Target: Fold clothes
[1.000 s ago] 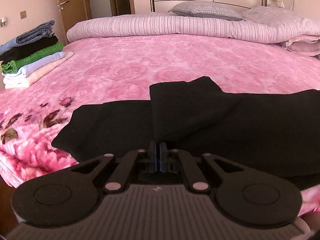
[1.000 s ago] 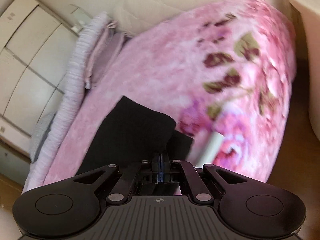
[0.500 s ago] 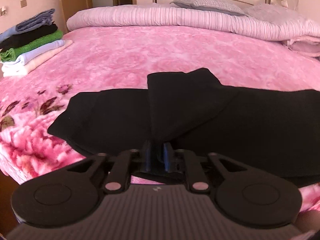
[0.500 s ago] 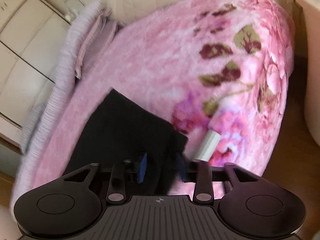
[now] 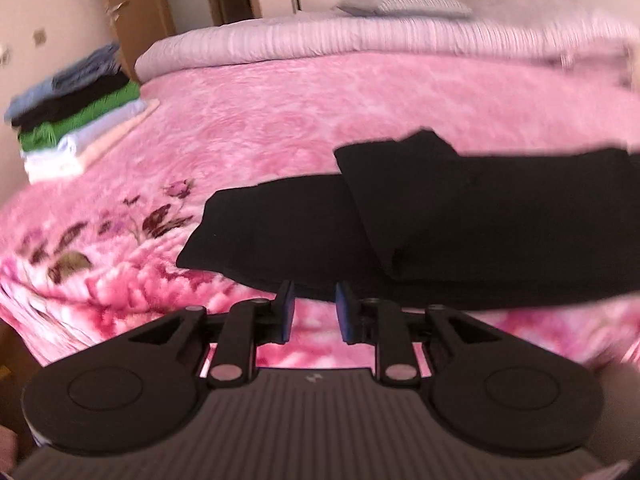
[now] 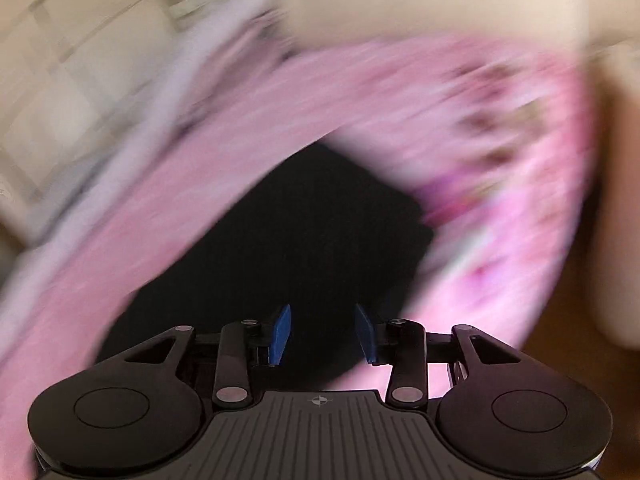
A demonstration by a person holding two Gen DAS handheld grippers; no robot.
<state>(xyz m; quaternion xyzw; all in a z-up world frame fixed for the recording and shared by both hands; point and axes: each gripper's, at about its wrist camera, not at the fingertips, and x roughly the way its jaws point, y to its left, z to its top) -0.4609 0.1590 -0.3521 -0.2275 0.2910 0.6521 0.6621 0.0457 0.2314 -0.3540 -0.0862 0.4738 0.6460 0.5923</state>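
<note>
Left wrist view: the left gripper [image 5: 313,307] hangs over the near edge of a pink floral blanket [image 5: 280,120]. Its blue pads [image 5: 286,312] stand apart, the jaws having just been opening, with nothing between them. The black garment [image 5: 460,224] lies flat on the blanket just beyond the fingertips, one flap folded over its middle. A stack of folded clothes [image 5: 76,120] sits at the far left edge of the bed; a striped duvet [image 5: 320,40] and a pillow [image 5: 404,4] lie along the head.

Right wrist view (heavily blurred): the right gripper [image 6: 323,330] has also just been opening; its jaws stand wide and empty. The black garment [image 6: 304,240] spreads on the pink blanket [image 6: 500,152] directly ahead of the pads [image 6: 280,330].
</note>
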